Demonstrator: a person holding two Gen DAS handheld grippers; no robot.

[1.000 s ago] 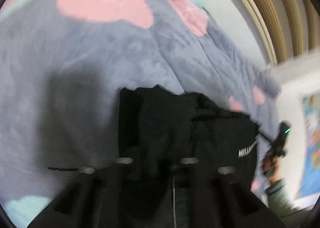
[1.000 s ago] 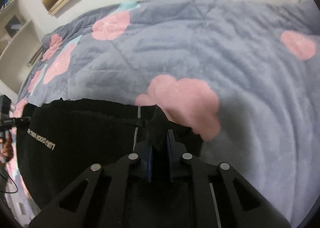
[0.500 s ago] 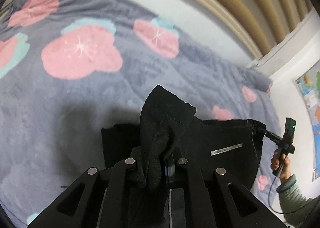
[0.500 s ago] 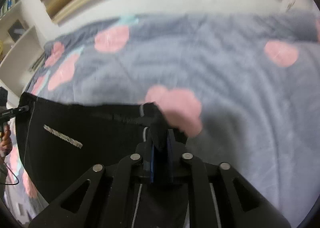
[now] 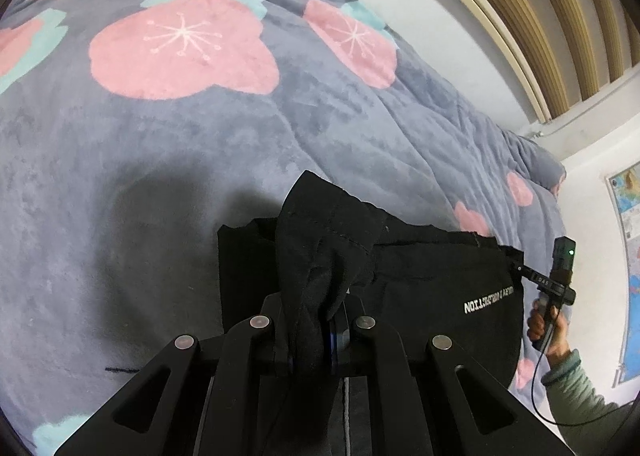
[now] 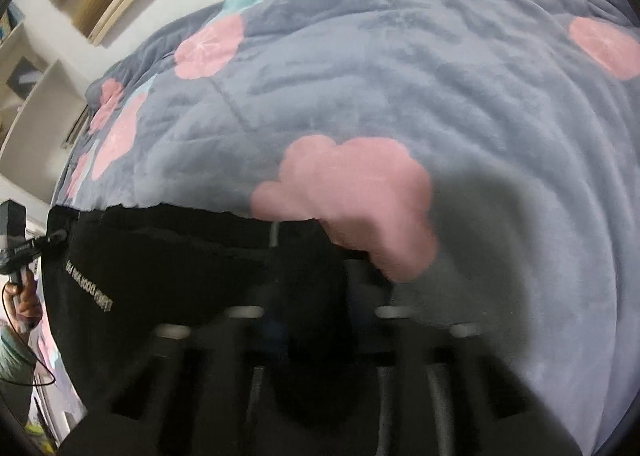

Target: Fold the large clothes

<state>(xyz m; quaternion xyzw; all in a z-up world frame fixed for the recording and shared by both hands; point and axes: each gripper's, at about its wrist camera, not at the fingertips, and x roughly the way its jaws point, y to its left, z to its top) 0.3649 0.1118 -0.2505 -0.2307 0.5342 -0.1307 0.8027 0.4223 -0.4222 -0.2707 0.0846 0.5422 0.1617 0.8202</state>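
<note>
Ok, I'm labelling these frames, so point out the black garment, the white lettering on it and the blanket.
black garment (image 5: 420, 276): left wrist view, flat front panel.
white lettering (image 5: 489, 301): left wrist view, middle of the print.
blanket (image 6: 400, 67): right wrist view, bare grey area.

Garment (image 5: 440, 288) stretched between left gripper (image 5: 316, 332) and right gripper (image 6: 308, 320), over blanket (image 5: 180, 143) on bed. Bunched corner in left jaws, opposite corner in right jaws. Wall behind bed, map (image 5: 628, 256) right, shelves (image 6: 36, 103) left.
</note>
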